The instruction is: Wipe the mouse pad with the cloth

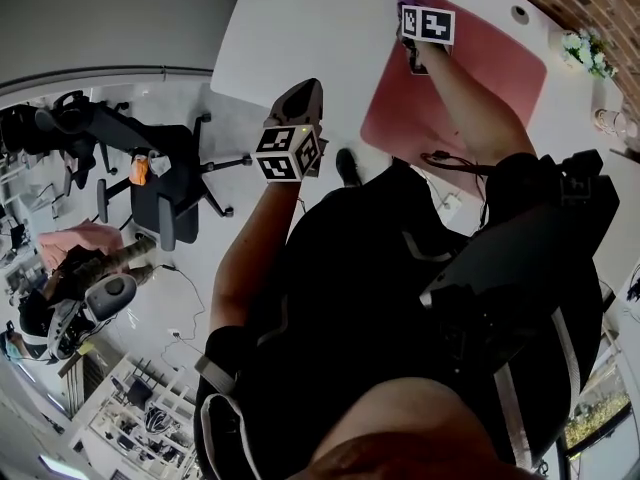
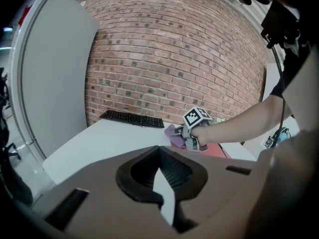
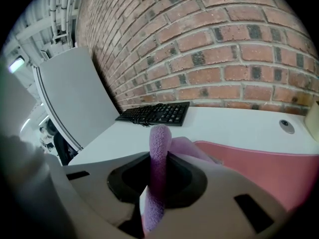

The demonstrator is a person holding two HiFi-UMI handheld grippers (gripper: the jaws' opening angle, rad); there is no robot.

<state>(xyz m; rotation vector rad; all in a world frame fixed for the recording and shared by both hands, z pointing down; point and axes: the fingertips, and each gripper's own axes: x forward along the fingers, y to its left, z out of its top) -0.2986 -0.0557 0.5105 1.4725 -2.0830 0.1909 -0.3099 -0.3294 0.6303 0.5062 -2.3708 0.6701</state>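
Right gripper is clamped on a purple fluffy microfibre cloth. A fold of it stands up between the jaws and the rest bunches out on the pad side. The cloth sits at the far-left corner of the pink rectangular mouse pad, which lies on the white desk. I can't tell if the cloth is actually pressing on the pad or just over its edge.

Left gripper has its jaws closed down to a thin sliver with nothing between them. It's held off the near-left side of the desk, well apart from the pad, idle.

A black keyboard is further along the desk by the red brick wall, clear of the wipe path.

Judgement: the wipe looks to be at the start of a pass, with most of the pad's surface lying to the right and near side of the cloth.

To do it well:
- Tip the right gripper so the loose bunch of cloth lies flat on the pad, not just the pinched fold.
- Keep a light downward press.
- Drag in straight overlapping strokes from the far-left corner toward the near-right, covering the edges.
- Keep the grip firm, since the cloth could pull out under friction.
- The pad may slide on the smooth desk, so the left gripper could pin its near-left corner.
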